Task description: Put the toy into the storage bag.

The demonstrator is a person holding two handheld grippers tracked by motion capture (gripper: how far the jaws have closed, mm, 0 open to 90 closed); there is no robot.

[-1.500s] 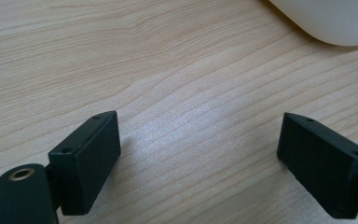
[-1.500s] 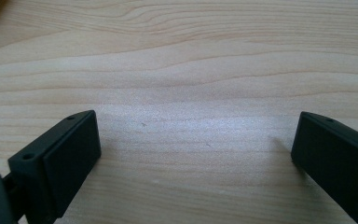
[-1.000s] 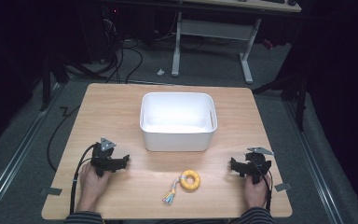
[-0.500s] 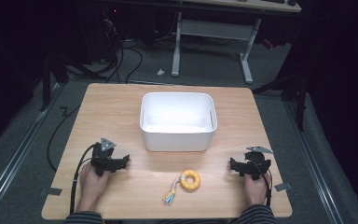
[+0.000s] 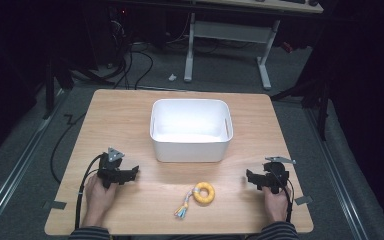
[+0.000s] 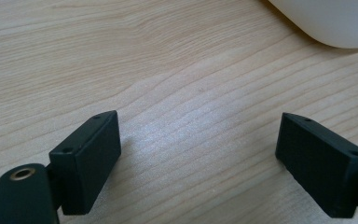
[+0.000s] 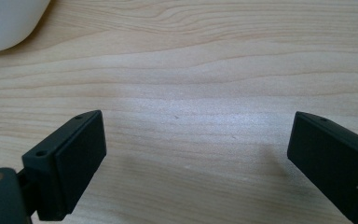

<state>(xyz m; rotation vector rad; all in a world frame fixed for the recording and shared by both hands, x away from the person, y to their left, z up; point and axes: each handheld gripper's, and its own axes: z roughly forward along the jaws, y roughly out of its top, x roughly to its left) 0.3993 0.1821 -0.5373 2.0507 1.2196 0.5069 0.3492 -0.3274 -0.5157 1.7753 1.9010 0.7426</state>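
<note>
Yellow ring (image 5: 203,192) (tassel attached) lies between left tongs (image 5: 130,172) and right tongs (image 5: 250,176), both spread, empty.

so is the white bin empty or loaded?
Empty. The high view shows the white bin with a bare inside; the yellow ring toy lies outside it on the table.

black two-jaw grippers (image 5: 130,172) (grey three-cornered plates), trailing black cables, striped sleeves (image 5: 279,231)

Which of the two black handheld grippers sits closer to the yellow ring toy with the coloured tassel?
The right gripper, by a small margin. The yellow ring toy lies right of the table's middle, farther from the left gripper.
</note>
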